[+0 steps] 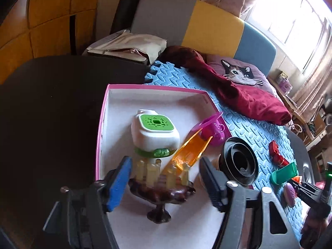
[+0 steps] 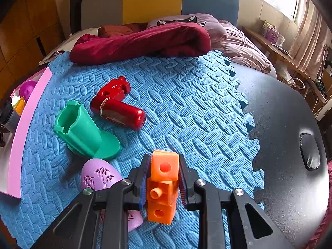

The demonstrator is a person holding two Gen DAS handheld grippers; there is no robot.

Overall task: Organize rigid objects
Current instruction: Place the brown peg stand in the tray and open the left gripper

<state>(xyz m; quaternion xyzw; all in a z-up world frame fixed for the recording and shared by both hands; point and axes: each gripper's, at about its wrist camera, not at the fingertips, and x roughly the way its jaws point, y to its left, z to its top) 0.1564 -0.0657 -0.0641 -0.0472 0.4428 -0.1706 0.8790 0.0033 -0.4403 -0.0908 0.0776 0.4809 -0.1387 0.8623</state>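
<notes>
In the left wrist view my left gripper [image 1: 166,183] is open over a white box with a pink rim [image 1: 101,128]. A dark brown stand with yellowish pegs [image 1: 161,193] rests on the box floor between the fingers, and the pads stand clear of it. Further in lie a white and green device [image 1: 154,132], an orange clear scoop [image 1: 188,149] and a magenta cup [image 1: 213,130]. In the right wrist view my right gripper [image 2: 164,178] is shut on a stack of orange blocks [image 2: 164,166] just above the blue foam mat [image 2: 197,108].
On the mat lie a green holder [image 2: 83,130], a red cylinder [image 2: 120,112], a red block [image 2: 116,87] and a purple oval shell [image 2: 99,176]. A black ringed funnel [image 1: 238,161] sits at the box's right side. A dark red cloth [image 2: 141,41] lies behind.
</notes>
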